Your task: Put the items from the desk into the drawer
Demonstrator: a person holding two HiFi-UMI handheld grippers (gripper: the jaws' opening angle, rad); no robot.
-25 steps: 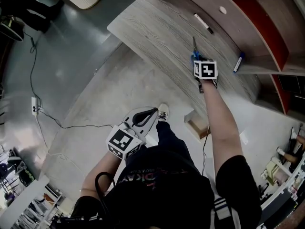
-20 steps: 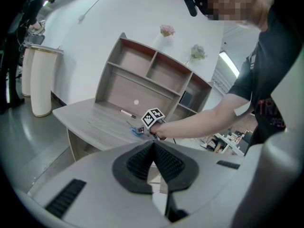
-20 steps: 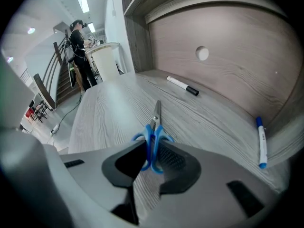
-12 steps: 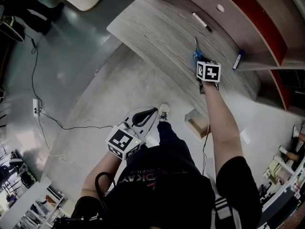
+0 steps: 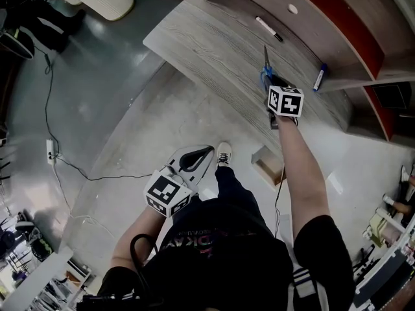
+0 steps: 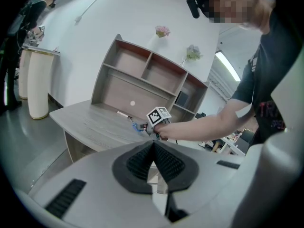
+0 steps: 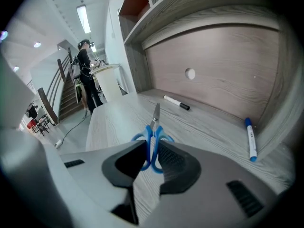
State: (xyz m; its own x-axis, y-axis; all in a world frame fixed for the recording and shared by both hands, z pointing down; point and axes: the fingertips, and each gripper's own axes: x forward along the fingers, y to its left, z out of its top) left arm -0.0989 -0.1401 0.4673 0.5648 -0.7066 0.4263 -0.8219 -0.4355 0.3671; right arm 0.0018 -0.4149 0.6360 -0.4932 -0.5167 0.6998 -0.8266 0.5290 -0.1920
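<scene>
Blue-handled scissors sit between the pads of my right gripper, which is shut on the handles; the blades point away over the grey wooden desk. In the head view the scissors stick out past the right gripper near the desk's right part. A black marker and a blue pen lie by the shelf's back wall. My left gripper hangs low over the floor, shut and empty; its pads meet at the tips.
A shelf unit with red-backed compartments stands on the desk's far side. A small open wooden drawer or box shows below the desk's front edge. A cable and power strip lie on the floor at the left.
My right gripper has risen a little and turned, with the scissors in it. The left gripper has stayed where it was.
</scene>
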